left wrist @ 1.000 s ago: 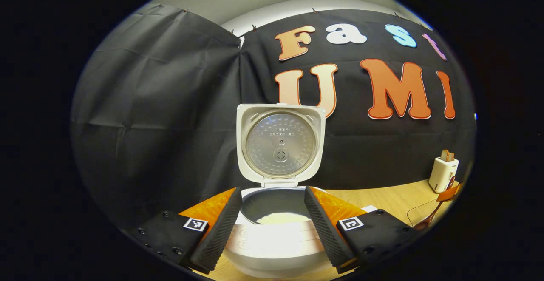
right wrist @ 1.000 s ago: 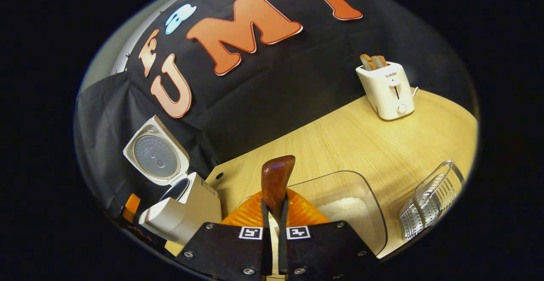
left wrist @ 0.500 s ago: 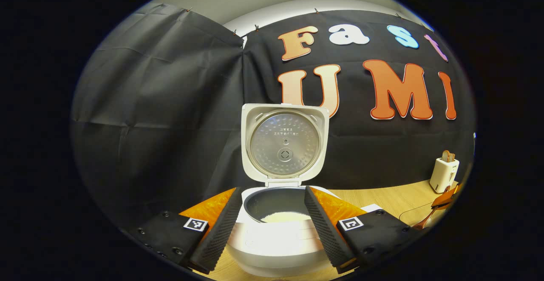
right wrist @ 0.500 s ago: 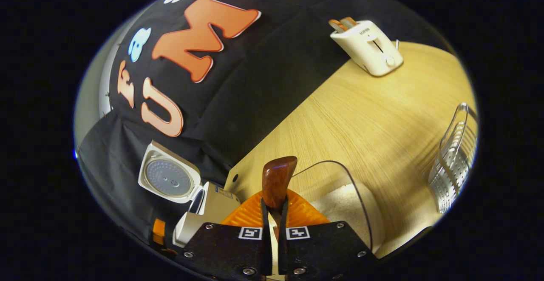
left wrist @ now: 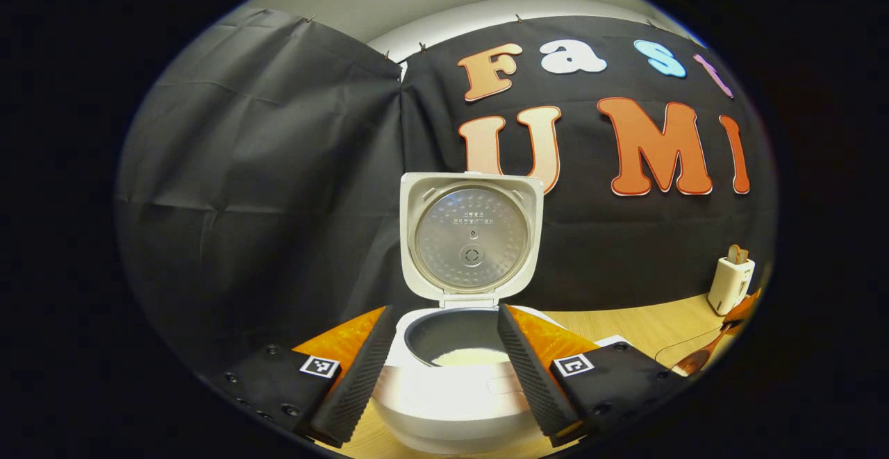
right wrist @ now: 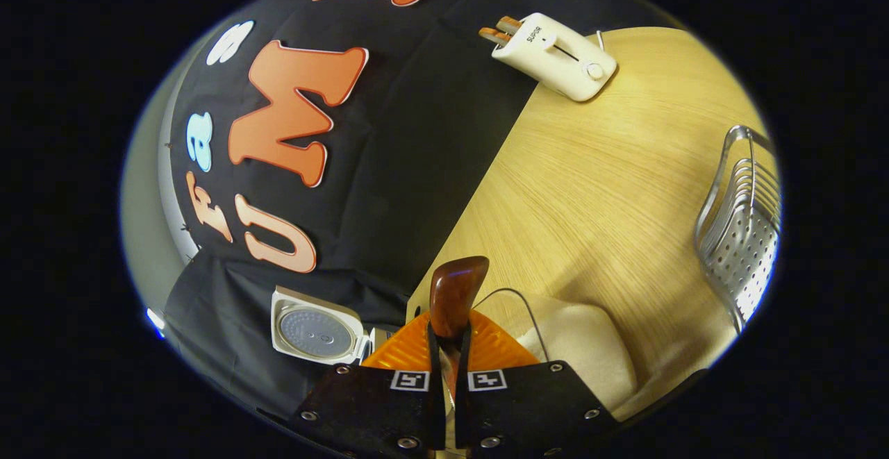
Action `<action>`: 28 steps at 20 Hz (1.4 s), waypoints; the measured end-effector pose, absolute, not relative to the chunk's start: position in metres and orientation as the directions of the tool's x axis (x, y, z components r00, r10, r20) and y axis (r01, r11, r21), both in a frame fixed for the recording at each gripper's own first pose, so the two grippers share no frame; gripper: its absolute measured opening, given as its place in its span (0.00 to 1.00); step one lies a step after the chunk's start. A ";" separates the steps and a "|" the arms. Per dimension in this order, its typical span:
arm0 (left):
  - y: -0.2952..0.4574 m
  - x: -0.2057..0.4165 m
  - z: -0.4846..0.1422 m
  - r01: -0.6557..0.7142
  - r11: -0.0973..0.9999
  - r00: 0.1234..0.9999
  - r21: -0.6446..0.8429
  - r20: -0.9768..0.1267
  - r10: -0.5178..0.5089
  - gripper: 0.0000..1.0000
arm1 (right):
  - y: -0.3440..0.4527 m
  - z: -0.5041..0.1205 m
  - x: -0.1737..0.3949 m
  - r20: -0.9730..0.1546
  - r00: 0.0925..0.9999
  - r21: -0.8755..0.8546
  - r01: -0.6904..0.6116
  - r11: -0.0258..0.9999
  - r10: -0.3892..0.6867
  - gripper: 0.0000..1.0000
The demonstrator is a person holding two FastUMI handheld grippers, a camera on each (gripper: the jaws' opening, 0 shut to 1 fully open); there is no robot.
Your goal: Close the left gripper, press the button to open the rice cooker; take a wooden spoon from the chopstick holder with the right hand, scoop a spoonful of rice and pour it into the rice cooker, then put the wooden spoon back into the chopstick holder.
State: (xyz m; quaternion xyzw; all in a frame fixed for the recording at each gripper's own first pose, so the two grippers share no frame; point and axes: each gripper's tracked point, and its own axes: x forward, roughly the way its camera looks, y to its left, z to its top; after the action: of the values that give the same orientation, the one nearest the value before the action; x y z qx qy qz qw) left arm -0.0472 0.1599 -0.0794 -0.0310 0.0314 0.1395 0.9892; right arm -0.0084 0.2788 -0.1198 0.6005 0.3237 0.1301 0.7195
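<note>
My right gripper (right wrist: 448,369) has its fingers clamped together on the handle of the wooden spoon (right wrist: 455,292), whose end sticks up just past them; my left gripper (left wrist: 444,369) has its fingers spread apart, holding nothing, either side of the rice cooker (left wrist: 458,403). The cooker's lid (left wrist: 471,238) stands upright and open, and some rice (left wrist: 472,357) already lies in the pot. Right gripper view is rolled hard over the clear rice container (right wrist: 590,355), near edge of the table (right wrist: 611,167); I judge the scoop is in progress. The spoon's bowl is hidden below the fingers, so I cannot tell its load. Risks: the narrow handle may twist in the grip, tipping grains onto the table during the carry left; a steep roll would do the same. The chopstick holder (right wrist: 743,244) stands well right, awaiting the return.
</note>
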 end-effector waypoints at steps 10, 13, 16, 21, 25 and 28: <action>0.145 -0.040 -0.069 -0.255 0.965 0.966 -0.055 -0.051 0.252 0.96 | 0.240 -0.100 0.005 -0.250 0.801 0.965 0.250 0.077 0.543 0.06; 0.141 -0.040 -0.066 -0.252 0.966 0.967 -0.054 -0.051 0.249 0.96 | 0.236 -0.099 0.008 -0.255 0.802 0.961 0.273 0.048 0.540 0.06; 0.139 -0.041 -0.063 -0.250 0.967 0.968 -0.055 -0.046 0.247 0.96 | 0.236 -0.091 0.010 -0.239 0.795 0.950 0.311 -0.037 0.557 0.06; 0.139 -0.043 -0.061 -0.252 0.966 0.967 -0.052 -0.043 0.250 0.94 | 0.241 -0.069 0.020 -0.183 0.794 0.924 0.341 -0.175 0.580 0.06; 0.144 -0.047 -0.056 -0.264 0.963 0.964 -0.045 -0.030 0.263 0.94 | 0.250 -0.051 0.027 -0.150 0.796 0.929 0.317 -0.191 0.587 0.06; 0.147 -0.048 -0.058 -0.268 0.962 0.963 -0.043 -0.034 0.267 0.94 | 0.259 -0.035 0.033 -0.131 0.793 0.934 0.300 -0.194 0.595 0.06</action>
State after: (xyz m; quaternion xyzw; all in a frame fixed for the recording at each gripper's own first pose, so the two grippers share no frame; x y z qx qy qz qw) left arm -0.0484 0.1473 -0.0578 -0.0238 0.0139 0.1351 0.9905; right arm 0.0328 0.2593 -0.0354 0.7616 0.2937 0.1310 0.5627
